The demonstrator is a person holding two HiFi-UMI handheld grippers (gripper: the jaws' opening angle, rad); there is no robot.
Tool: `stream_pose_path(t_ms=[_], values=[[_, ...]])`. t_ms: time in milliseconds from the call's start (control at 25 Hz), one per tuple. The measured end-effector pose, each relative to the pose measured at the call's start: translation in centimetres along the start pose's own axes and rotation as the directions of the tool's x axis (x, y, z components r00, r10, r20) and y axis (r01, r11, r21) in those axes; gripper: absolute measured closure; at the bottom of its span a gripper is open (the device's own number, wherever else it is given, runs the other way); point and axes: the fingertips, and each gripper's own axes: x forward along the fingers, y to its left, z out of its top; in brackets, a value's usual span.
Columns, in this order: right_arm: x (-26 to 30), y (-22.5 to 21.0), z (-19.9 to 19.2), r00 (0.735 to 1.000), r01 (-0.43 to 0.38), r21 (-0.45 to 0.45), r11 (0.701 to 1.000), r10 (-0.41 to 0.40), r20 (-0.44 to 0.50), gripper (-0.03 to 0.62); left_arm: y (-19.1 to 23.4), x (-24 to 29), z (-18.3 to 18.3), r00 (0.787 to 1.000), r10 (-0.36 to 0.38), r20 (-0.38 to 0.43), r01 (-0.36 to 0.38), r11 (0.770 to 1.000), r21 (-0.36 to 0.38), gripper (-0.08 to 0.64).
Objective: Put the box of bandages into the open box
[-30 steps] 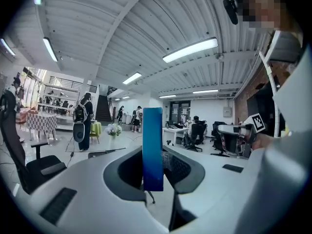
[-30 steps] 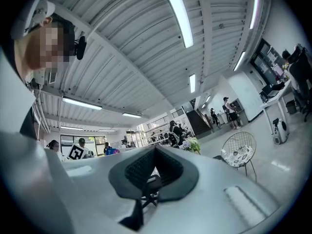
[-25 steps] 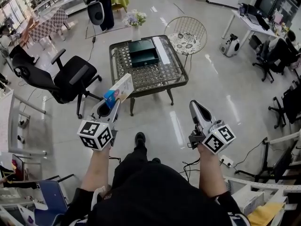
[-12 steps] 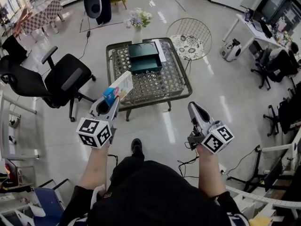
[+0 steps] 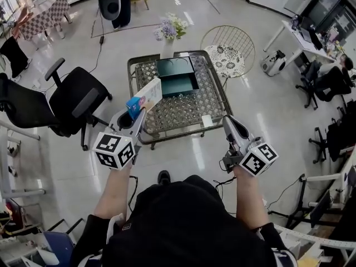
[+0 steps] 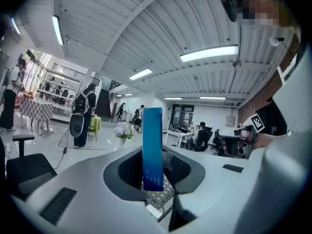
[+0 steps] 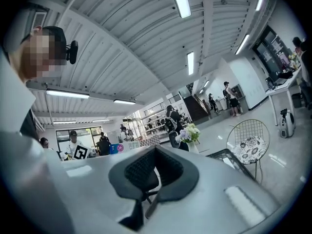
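A blue and white box of bandages [image 5: 146,96] stands upright between the pads of my left gripper [image 5: 136,115], which is shut on it. In the left gripper view the box [image 6: 152,147] shows its narrow blue edge, rising out of that gripper [image 6: 153,179]. The dark green open box [image 5: 178,75] lies on the far half of the low glass table [image 5: 183,107], beyond the bandage box. My right gripper [image 5: 229,124] hovers over the table's near right corner. Its jaws meet with nothing between them, and the right gripper view shows it [image 7: 153,167] the same way.
A black office chair [image 5: 78,102] stands left of the table. A round wire chair [image 5: 228,52] and a vase of flowers [image 5: 169,31] stand behind it. A small white item [image 5: 207,120] lies near the table's front edge. Desks and chairs fill the right side.
The person has walked up to the table. Both grippers now reach over its near edge, and the bandage box has stayed in the left gripper.
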Motion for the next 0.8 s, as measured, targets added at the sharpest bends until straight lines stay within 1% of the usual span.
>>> stream_pose_path(t_ms=[160, 320, 560, 800], values=[[1.7, -1.4, 0.1, 1.0, 0.005, 0.005, 1.0, -0.005, -0.02, 0.581, 1.6, 1.3, 0.2, 1.0, 0.005, -0.006, -0.005, 1.0, -0.006, 0.472], [4.1, -2.9, 0.4, 0.999, -0.017, 0.01, 1.0, 0.017, -0.027, 0.581, 2.9, 2.2, 0.2, 1.0, 0.021, -0.008, -0.022, 0.999, -0.025, 0.472], [8.8, -4.8, 0.4, 0.993, -0.1, 0.02, 0.995, 0.101, -0.063, 0.581, 4.2, 4.3, 0.2, 0.997, 0.07, -0.008, -0.071, 0.996, -0.05, 0.472], [13.2, -10.3, 1.5, 0.981, -0.166, 0.03, 0.986, 0.169, -0.095, 0.581, 5.5, 9.2, 0.1, 0.988, 0.149, -0.032, -0.151, 0.987, -0.061, 0.472]])
